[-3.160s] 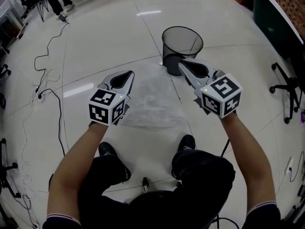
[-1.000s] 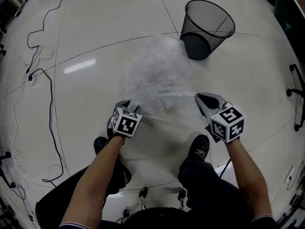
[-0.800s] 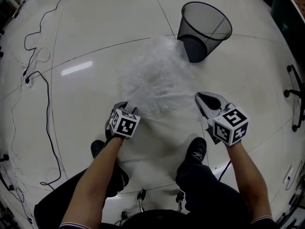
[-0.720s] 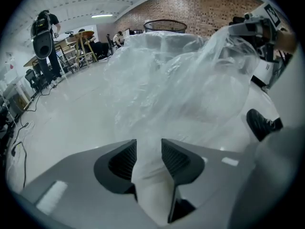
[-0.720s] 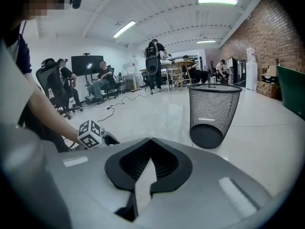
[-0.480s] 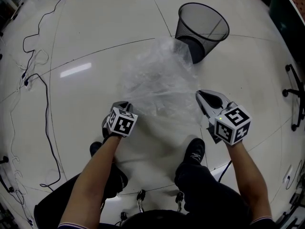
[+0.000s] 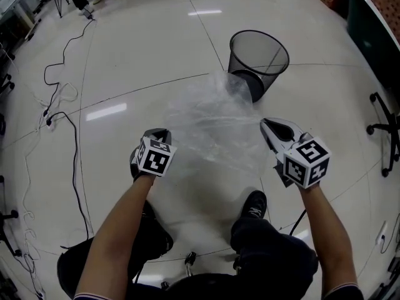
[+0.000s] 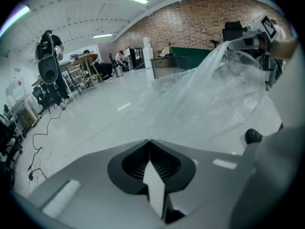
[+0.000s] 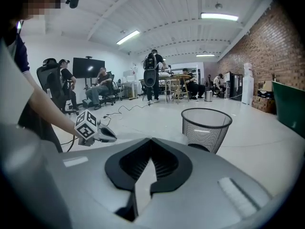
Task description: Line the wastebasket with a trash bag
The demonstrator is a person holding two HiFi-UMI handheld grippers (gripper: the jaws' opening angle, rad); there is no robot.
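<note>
Glossy white floor [image 7: 125, 55]. Clear crinkled plastic trash bag [image 7: 215, 127] hangs stretched between left gripper [image 7: 157, 132] and right gripper [image 7: 265, 124], both clamped tight, apparently pinching its near edge. Black mesh wastebasket [image 7: 258, 58] stands just beyond, far right.

Right hand-held gripper [image 9: 151, 140] jaws together; wastebasket [image 9: 206, 128] stands beyond.

Black cables [image 7: 75, 167] on glossy white floor [image 7: 144, 49] at left, office chair [image 7: 380, 129] at far right.

Crinkly clear plastic trash bag [image 7: 212, 130] is stretched out wide, near edge lifted, far end almost touching the upright black wire-mesh wastebasket [image 7: 258, 58].
</note>
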